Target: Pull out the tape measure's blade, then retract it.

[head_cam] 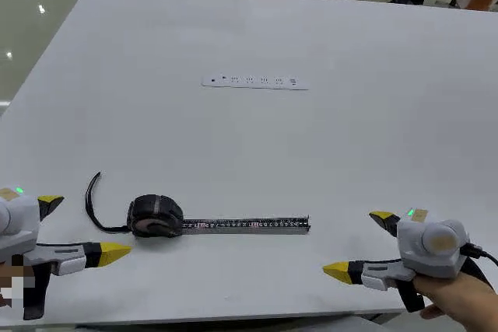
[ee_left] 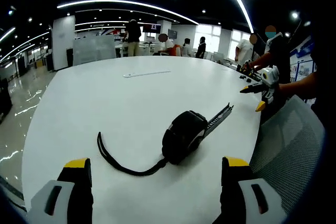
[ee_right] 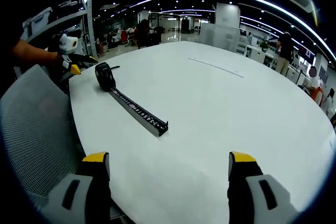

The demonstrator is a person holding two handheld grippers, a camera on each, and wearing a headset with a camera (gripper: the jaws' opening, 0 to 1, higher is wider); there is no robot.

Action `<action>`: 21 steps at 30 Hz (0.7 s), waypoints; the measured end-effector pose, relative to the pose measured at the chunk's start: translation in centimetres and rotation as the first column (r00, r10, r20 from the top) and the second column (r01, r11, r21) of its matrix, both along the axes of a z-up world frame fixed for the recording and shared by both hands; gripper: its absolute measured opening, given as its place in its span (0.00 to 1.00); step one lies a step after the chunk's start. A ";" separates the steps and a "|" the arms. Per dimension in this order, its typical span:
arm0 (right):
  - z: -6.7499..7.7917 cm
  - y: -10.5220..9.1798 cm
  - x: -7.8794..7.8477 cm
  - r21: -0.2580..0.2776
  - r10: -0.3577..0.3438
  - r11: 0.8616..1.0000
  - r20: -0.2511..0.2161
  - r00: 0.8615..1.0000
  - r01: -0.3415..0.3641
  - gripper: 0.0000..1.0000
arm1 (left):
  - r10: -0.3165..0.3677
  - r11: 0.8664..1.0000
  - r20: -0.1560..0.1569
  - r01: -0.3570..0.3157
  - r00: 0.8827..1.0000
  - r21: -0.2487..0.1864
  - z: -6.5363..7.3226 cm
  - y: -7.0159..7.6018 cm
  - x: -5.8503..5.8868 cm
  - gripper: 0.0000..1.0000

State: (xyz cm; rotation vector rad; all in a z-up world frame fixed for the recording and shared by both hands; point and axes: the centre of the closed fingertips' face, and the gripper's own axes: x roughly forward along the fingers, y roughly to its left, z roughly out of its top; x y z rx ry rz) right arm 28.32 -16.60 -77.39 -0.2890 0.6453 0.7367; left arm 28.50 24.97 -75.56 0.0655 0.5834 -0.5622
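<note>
Head view. Left gripper (head_cam: 82,228) sits at the bottom-left corner, body cut off by the frame edge; jaws spread, nothing between them. Right gripper (head_cam: 359,244) is at bottom right, held in a hand (head_cam: 459,295) partly out of frame; jaws spread too and empty. Tape (head_cam: 156,216) lies on the white table (head_cam: 249,145) near the front edge, between the two grippers and closer to the left one, touching neither. Blade (head_cam: 247,225) is out, lying flat, running toward the right gripper and ending well short of it. Blade marks are too small to read. A black strap (head_cam: 94,201) curls off the case's other side. A power strip (head_cam: 255,82) lies further back, well apart.

Left gripper view. Yellow-tipped jaws stand wide at the bottom, holding nothing. The tape's case lies ahead, with the strap looping toward the jaws. The case hides the blade's root; the rest is foreshortened. The right gripper is small, beyond the table edge. A mesh chair back (ee_left: 286,140) covers the right side. Background people are too small to make out.

Right gripper view. Jaws wide, empty. The blade's hooked end (ee_right: 163,127) lies nearest, the case at the far end, the left gripper just past it. Mesh blocks the lower left.
</note>
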 end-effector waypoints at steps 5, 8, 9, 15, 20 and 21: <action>0.7 -0.8 -0.5 -0.005 -0.014 1.000 0.031 0.999 0.014 1.00 | -0.001 1.000 0.001 0.001 1.000 -0.022 0.5 0.1 -0.8 1.00; 0.8 -1.2 -1.2 0.027 -0.030 0.999 0.003 1.000 0.030 1.00 | -0.011 1.000 0.006 0.011 1.000 -0.019 0.8 -0.1 -0.9 1.00; 0.9 -1.4 -1.2 0.044 -0.045 0.998 0.000 0.999 0.045 1.00 | -0.016 1.000 0.001 0.016 1.000 -0.013 0.7 -0.1 -1.0 1.00; 1.1 -1.8 -2.1 0.042 -0.057 0.998 0.002 0.998 0.057 1.00 | -0.016 1.000 0.002 0.016 1.000 -0.011 1.1 0.1 -1.8 1.00; 0.5 -1.3 -2.5 0.012 -0.011 1.000 0.006 1.000 0.011 1.00 | -0.009 1.000 0.005 0.009 1.000 -0.018 1.3 0.5 -2.1 1.00; 0.7 -1.1 -2.4 0.023 -0.015 1.000 0.006 1.000 0.015 1.00 | -0.004 1.000 0.009 0.005 1.000 -0.022 1.5 0.5 -2.0 1.00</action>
